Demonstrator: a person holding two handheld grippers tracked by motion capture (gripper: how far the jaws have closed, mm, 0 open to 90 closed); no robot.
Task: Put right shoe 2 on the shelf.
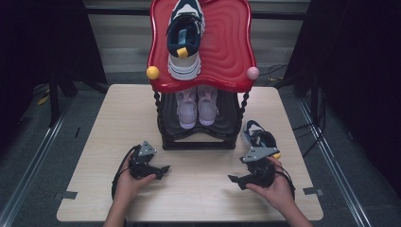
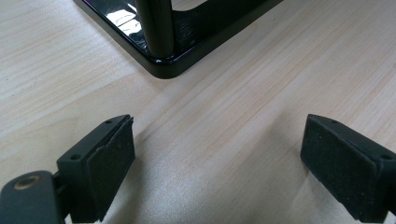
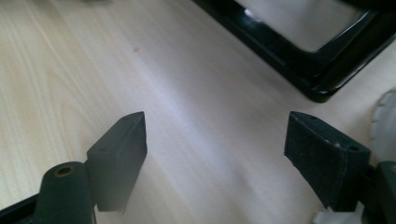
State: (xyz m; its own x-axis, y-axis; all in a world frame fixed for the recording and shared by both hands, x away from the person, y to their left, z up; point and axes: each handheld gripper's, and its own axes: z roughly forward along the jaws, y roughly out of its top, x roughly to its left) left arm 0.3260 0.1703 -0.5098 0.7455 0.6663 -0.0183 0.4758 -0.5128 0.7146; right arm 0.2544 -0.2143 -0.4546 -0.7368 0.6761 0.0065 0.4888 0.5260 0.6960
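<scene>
A shoe rack with a wavy red top shelf [image 1: 227,42] stands at the back middle of the wooden table [image 1: 198,198]. A navy and white sneaker [image 1: 185,38] lies on the red shelf. A pair of pale pink shoes [image 1: 196,108] sits on the black lower shelf. A second navy sneaker [image 1: 259,135] rests on the table right of the rack. My left gripper [image 1: 163,169] is open over bare wood, jaws pointing right. My right gripper [image 1: 234,179] is open too, jaws pointing left, just in front of that sneaker. Nothing lies between the jaws of my left gripper [image 2: 217,140] or my right gripper [image 3: 215,135].
The rack's glossy black base corner [image 2: 163,65] lies just beyond the left jaws, and the base's other corner [image 3: 299,70] is ahead of the right jaws. A white sole edge [image 3: 385,116] shows beside the right jaw. A yellow knob [image 1: 152,72] and a pink knob [image 1: 253,73] stick out from the red shelf.
</scene>
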